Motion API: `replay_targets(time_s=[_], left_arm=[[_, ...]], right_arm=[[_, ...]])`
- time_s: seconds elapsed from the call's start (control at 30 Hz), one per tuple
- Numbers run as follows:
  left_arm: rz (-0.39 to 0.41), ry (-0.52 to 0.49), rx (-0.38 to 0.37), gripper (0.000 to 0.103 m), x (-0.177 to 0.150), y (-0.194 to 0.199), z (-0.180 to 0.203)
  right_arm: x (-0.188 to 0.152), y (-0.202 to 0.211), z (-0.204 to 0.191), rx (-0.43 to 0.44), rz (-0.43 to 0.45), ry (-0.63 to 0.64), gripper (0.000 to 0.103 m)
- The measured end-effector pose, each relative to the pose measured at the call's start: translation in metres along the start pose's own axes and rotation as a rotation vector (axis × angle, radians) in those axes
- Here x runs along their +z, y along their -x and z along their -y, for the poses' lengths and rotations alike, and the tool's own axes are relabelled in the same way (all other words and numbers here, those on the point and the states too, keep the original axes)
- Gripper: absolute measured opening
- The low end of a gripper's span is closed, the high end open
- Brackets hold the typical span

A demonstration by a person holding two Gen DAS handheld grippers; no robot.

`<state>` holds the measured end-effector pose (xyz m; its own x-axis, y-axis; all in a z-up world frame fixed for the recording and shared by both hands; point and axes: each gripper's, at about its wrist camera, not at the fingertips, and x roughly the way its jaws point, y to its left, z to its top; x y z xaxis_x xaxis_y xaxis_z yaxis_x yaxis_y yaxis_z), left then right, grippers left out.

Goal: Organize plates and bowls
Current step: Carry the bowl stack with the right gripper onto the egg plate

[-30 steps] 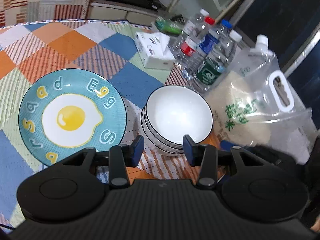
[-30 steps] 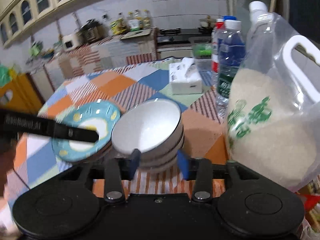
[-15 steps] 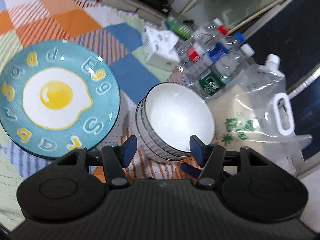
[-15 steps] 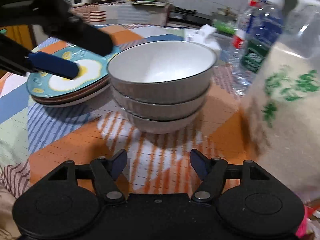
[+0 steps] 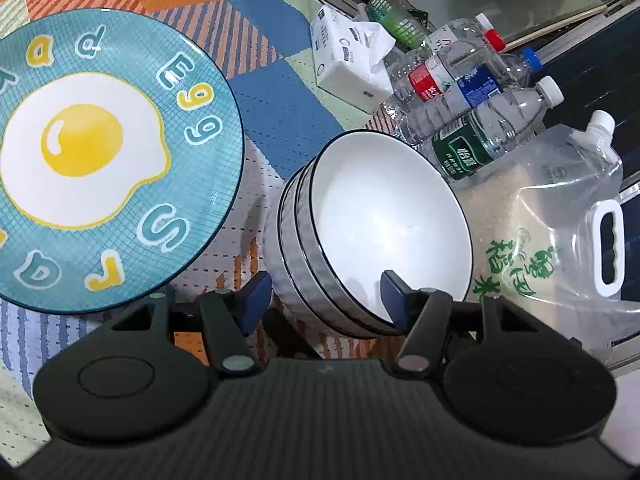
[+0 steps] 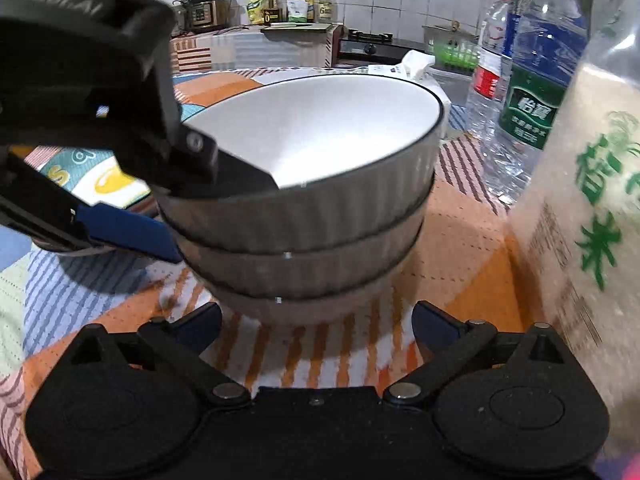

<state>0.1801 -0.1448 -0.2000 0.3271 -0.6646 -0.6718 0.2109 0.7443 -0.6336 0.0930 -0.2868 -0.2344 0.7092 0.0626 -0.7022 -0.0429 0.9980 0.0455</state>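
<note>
A stack of three white bowls (image 5: 384, 224) with ribbed grey sides stands on the patchwork tablecloth; it also shows in the right wrist view (image 6: 304, 208). My left gripper (image 5: 326, 300) is open with one finger inside the top bowl and one outside its near rim. In the right wrist view the left gripper's fingers (image 6: 128, 232) straddle that rim at the left. My right gripper (image 6: 316, 322) is open and low, at the foot of the stack. A blue egg plate (image 5: 96, 156) tops a plate stack to the left.
A bag of rice (image 5: 556, 232) stands close on the right of the bowls. Several water bottles (image 5: 472, 120) and a tissue box (image 5: 348, 64) stand behind them. A kitchen counter with a cooker and bottles (image 6: 288, 4) lies beyond the table.
Both grippers moved in toward the bowl stack. The left gripper's fingers now straddle the top bowl's rim. The right gripper opened wider and dropped to the stack's base.
</note>
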Motion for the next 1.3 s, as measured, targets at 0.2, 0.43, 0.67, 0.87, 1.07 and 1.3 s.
replay_targets(time_s=[0.2,0.43,0.67,0.87,1.07,1.3], left_arm=[[0.026,-0.009,0.052,0.056,0.000,-0.006,0.004],[0.046,-0.004,0.092,0.046,0.000,-0.007,0.004],[0.036,-0.053,0.129,0.045,-0.005,-0.007,0.008],[0.028,-0.103,0.147,0.045,-0.014,0.000,0.012],[0.015,-0.163,0.123,0.045,-0.016,0.016,0.021],[-0.015,-0.169,0.121,0.045,-0.009,0.051,0.030]], right_arm=[[0.002,-0.009,-0.002,0.053,0.095,0.007,0.100],[0.008,-0.011,0.006,0.076,0.085,0.006,0.099],[0.013,-0.011,0.008,0.114,0.049,0.053,0.098],[0.003,-0.004,0.004,0.113,0.078,0.044,0.097],[0.003,0.010,0.002,0.090,0.109,0.031,0.097],[0.008,0.043,-0.014,0.095,0.153,0.026,0.097]])
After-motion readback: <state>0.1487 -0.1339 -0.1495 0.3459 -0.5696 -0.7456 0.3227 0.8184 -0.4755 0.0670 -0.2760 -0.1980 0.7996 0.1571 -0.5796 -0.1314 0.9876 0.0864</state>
